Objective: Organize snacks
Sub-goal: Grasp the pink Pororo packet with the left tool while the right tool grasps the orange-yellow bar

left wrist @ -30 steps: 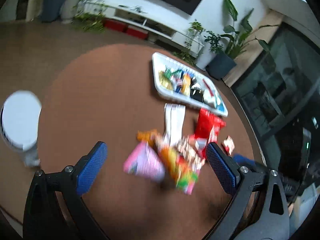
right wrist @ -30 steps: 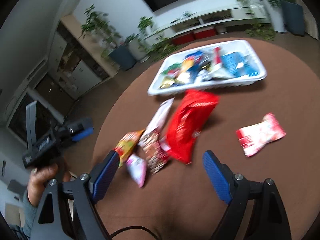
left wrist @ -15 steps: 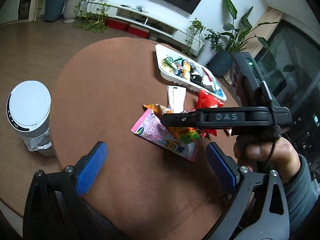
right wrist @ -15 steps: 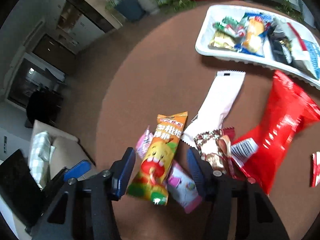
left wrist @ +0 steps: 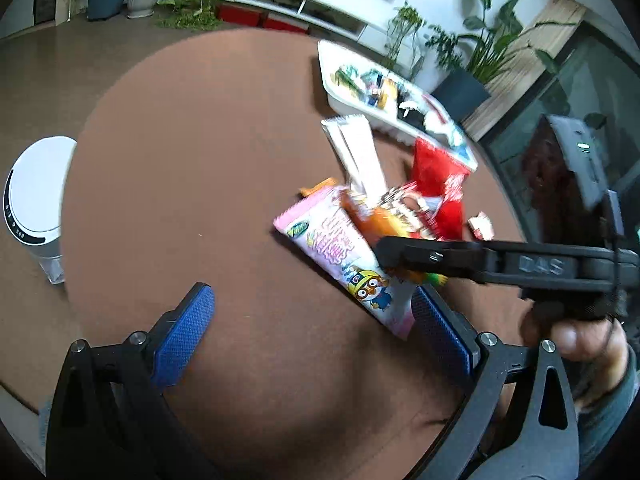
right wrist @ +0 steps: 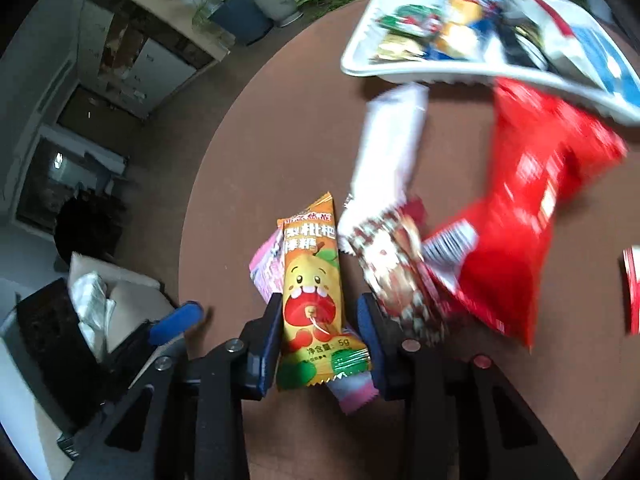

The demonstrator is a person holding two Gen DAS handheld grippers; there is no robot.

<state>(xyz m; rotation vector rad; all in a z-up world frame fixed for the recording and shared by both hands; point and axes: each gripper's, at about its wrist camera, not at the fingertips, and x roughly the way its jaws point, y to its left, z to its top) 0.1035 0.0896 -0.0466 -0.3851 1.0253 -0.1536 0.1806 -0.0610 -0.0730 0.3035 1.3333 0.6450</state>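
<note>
Loose snacks lie in a heap on the round brown table [left wrist: 192, 152]: a pink packet [left wrist: 340, 252], an orange candy packet [right wrist: 312, 288], a white packet [right wrist: 392, 148], a patterned brown packet [right wrist: 396, 272] and a red bag [right wrist: 520, 216]. A white tray [right wrist: 360, 68] holds several snacks at the far side. My right gripper [right wrist: 320, 320] is closed around the orange candy packet, pads touching both its sides. It also shows in the left wrist view [left wrist: 400, 256]. My left gripper [left wrist: 312, 332] is open and empty, just short of the pink packet.
A white round bin [left wrist: 32, 196] stands left of the table. A small red-white packet [left wrist: 482, 226] lies at the right. Potted plants [left wrist: 460, 60] and a white low cabinet [left wrist: 300, 4] line the far wall. A sofa [right wrist: 120, 304] stands beside the table.
My right gripper has moved down onto the heap and closed around the orange packet. My left gripper has moved closer to the pink packet and stayed open.
</note>
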